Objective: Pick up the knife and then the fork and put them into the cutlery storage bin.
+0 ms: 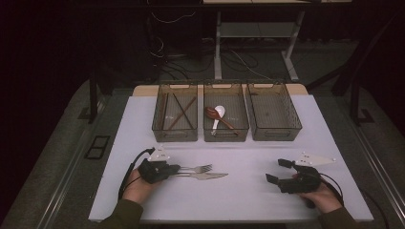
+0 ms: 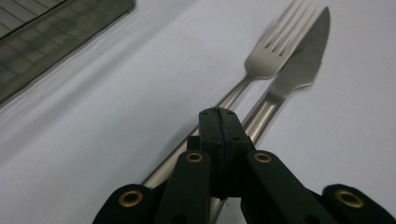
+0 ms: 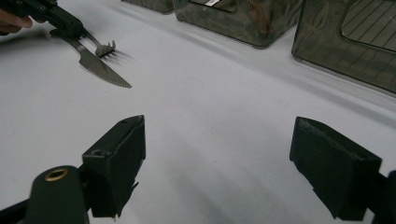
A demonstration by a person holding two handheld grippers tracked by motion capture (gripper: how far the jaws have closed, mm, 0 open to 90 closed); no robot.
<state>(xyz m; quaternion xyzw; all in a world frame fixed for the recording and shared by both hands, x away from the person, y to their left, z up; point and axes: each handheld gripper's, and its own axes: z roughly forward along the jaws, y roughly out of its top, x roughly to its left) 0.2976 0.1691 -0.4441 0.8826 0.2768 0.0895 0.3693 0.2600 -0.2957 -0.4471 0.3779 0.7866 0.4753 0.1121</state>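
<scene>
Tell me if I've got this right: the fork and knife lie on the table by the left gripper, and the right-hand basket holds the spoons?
Not quite. The fork and knife do lie by the left gripper, but the spoons are in the middle basket, as the high view shows.

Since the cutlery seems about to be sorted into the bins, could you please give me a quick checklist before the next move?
1. Left gripper shut above fork and knife handles: grasp cannot tell.
2. Fork and knife flat on table: ok.
3. Right gripper open, holding nothing: ok.
4. Right bin free for cutlery: ok.
5. Middle bin already holds spoons: ok.
6. Left bin holds chopsticks: ok.
</scene>
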